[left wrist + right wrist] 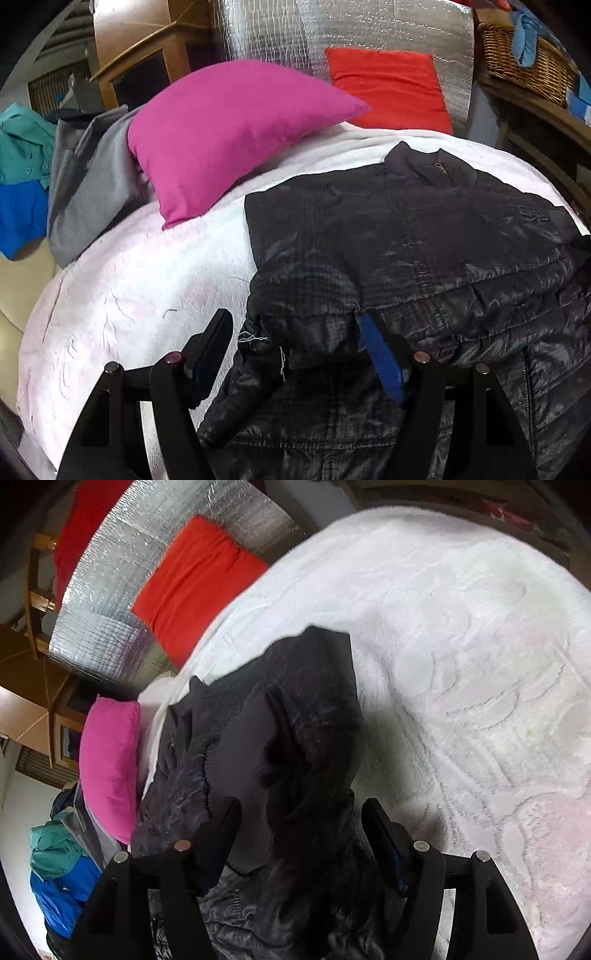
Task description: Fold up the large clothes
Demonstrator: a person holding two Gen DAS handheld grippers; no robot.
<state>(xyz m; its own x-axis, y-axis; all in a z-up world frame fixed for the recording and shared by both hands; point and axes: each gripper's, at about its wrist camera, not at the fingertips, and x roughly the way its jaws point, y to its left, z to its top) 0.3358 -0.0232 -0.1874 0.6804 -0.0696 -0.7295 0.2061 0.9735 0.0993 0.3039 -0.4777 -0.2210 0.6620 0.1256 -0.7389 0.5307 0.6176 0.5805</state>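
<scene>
Black jacket (424,240) cut off by bottom and right edges in left wrist view. Its sleeve covers tip of left gripper (301,332) right finger. Wicker basket (524,62) partly cropped.

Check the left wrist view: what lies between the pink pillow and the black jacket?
Only bare white blanket separates pink pillow from black jacket, seen in the left wrist view.

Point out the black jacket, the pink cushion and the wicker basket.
black jacket (424,236): left wrist view, chest panel.
pink cushion (229,136): left wrist view, middle of its face.
wicker basket (532,70): left wrist view, woven side wall.
</scene>
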